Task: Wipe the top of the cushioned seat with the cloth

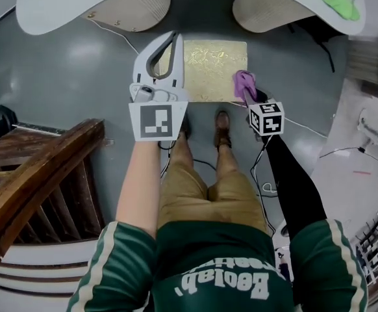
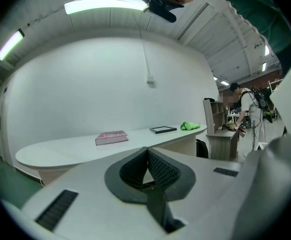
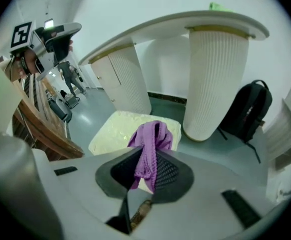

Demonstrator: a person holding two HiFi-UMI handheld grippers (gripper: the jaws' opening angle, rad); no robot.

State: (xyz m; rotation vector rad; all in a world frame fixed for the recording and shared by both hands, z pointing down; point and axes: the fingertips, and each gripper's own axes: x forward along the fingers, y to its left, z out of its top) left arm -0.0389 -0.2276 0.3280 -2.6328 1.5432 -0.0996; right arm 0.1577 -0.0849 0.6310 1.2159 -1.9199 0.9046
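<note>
One purple cloth hung pinched in the closed jaws of the right gripper, over the near right corner of the single cushioned seat on the floor. The left gripper was held high, its jaws together on nothing. The desk carried three things: one pink book, one frame, one green rag.

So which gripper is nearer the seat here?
Right. The right gripper, shut on the cloth, hangs just over the seat's right edge. The left gripper is held high, at about tabletop height, aimed at the table.
</note>
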